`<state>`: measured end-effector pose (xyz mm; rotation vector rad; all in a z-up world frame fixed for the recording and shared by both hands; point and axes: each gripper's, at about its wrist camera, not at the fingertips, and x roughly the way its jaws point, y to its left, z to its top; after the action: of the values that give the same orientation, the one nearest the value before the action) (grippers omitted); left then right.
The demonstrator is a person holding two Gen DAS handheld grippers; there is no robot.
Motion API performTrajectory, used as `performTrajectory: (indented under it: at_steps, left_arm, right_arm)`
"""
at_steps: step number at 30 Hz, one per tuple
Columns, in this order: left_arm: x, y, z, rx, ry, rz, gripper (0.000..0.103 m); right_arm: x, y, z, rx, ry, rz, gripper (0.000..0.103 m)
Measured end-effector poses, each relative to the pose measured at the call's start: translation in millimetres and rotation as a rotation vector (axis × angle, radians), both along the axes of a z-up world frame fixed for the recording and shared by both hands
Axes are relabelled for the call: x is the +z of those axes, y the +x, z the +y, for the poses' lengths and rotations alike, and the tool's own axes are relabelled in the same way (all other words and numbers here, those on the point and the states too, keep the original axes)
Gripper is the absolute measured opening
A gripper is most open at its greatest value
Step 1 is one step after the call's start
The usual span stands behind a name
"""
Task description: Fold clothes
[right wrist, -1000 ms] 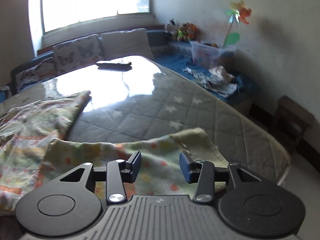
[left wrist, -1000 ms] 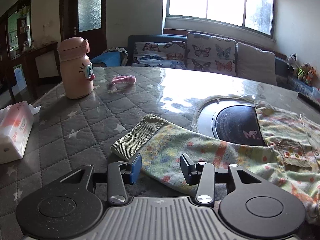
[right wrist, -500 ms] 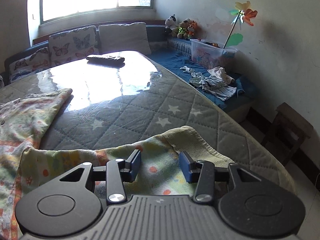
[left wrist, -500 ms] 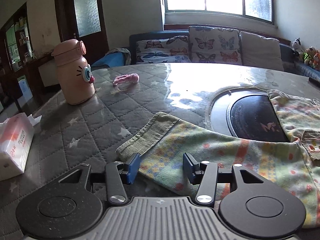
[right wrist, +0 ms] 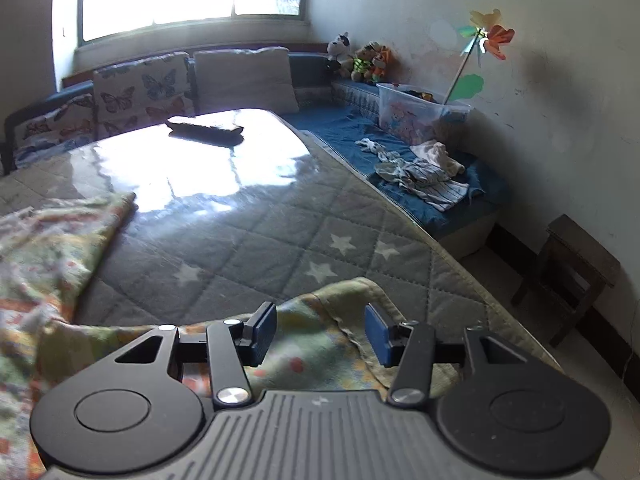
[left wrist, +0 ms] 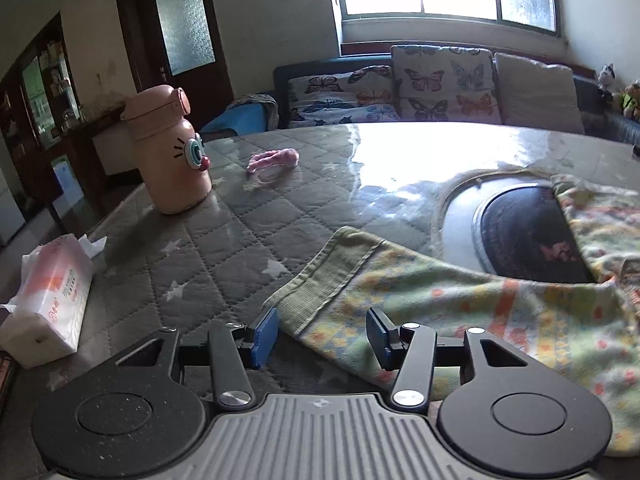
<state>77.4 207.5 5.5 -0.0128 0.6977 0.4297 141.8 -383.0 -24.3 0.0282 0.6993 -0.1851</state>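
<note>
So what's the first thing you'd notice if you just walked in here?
Probably the pink cartoon-faced bottle standing at the far left of the grey star-quilted table. Next, the flowery yellow-green garment spread on the table, with the open left gripper and open right gripper at its ribbed cuffs.

garment [left wrist: 460, 300]: soft printed cloth | table cover [left wrist: 208, 248]: quilted, glossy film

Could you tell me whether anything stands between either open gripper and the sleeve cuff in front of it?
Nothing visible does. The left gripper faces the ribbed cuff directly, and the right gripper already sits over the other cuff.
</note>
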Motion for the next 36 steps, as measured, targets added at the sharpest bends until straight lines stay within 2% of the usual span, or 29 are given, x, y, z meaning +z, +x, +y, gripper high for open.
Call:
performTrajectory:
  at_steps: [6, 13, 19, 25, 27, 29, 31, 34, 36]
  left_arm:
    - [16.2, 23.1, -43.2, -0.170, -0.054, -0.040, 0.052]
    - [18.3, 75.7, -103.3, -0.375, -0.081, -0.025, 0.052]
    - [11.7, 123.9, -133.5, -0.452, -0.073, 0.000, 0.052]
    - [-5.4, 153.7, -140.5, -0.454, -0.057, 0.048, 0.050]
    - [-9.0, 157.6, -140.0, -0.455, -0.055, 0.052, 0.046]
    - [-12.6, 161.5, -139.4, -0.456, -0.053, 0.055, 0.034]
    - [-16.1, 165.4, -138.8, -0.457, -0.050, 0.059, 0.012]
    - [-21.0, 170.6, -138.0, -0.457, -0.046, 0.062, 0.005]
    - [-21.7, 170.1, -138.9, -0.454, -0.035, 0.058, 0.004]
  right_arm:
    - [13.8, 24.7, 33.9, 0.171, 0.116, -0.001, 0.043]
    - [13.2, 65.4, 89.5, 0.346, 0.113, 0.029, 0.035]
    - [5.9, 94.3, 117.9, 0.406, 0.074, 0.054, 0.028]
    - [-9.7, 116.9, 125.5, 0.403, 0.068, 0.096, 0.020]
    - [-12.5, 120.8, 127.7, 0.404, 0.062, 0.098, 0.020]
    - [-13.5, 125.5, 130.7, 0.408, 0.053, 0.095, 0.020]
    - [-14.1, 131.6, 134.3, 0.414, 0.054, 0.096, 0.018]
    - [-15.8, 142.0, 142.3, 0.430, 0.040, 0.099, 0.018]
    - [-17.5, 150.0, 148.2, 0.448, 0.037, 0.092, 0.018]
